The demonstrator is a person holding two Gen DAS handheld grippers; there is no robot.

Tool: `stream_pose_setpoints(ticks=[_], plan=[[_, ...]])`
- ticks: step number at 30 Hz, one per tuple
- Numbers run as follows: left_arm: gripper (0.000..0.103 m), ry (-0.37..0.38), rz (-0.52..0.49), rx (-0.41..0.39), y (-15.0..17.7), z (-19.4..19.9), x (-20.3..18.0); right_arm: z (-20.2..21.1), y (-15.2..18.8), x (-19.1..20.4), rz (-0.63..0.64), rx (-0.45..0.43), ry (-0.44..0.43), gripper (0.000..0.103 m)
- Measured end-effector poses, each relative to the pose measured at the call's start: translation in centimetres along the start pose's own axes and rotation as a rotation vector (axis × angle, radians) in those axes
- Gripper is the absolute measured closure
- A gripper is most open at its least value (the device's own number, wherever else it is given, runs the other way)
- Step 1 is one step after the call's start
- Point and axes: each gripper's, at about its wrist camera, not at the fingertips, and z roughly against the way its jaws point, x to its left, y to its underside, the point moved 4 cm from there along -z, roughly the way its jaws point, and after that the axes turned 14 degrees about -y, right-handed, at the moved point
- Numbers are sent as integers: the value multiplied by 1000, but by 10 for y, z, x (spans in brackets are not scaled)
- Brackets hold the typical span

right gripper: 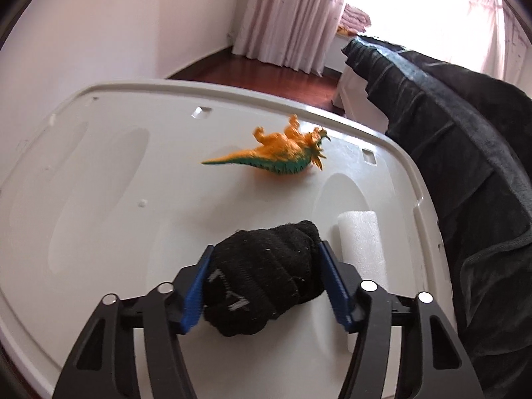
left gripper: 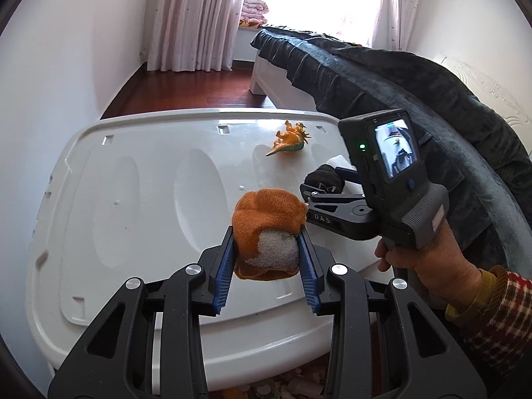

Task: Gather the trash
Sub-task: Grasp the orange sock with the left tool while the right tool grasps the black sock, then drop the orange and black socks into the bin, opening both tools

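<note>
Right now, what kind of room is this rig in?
Most likely a bedroom in a home: a bed under a dark blanket, pink curtains at a bright window, and a wooden floor behind the white plastic lid serving as the work surface.

Both wrist views look steeply down, close over the white bench (left gripper: 133, 199) — the left from nearer its front edge, the right further in. Shared: toy dinosaur (left gripper: 289, 141), bed (right gripper: 465, 166), curtains (left gripper: 196, 16) — same facing.
</note>
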Motion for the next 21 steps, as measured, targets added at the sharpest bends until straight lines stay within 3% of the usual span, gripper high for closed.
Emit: stream_pose_setpoints(ticks=[8, 14, 21], plan=[[68, 10, 9, -1, 2, 2, 1, 45, -3, 17, -4, -95, -93, 45], [68, -7, 10, -14, 4, 17, 7, 102, 1, 40, 12, -162, -150, 45], [68, -24, 12, 5, 45, 55, 8, 165, 57, 81, 62, -146, -235, 45]])
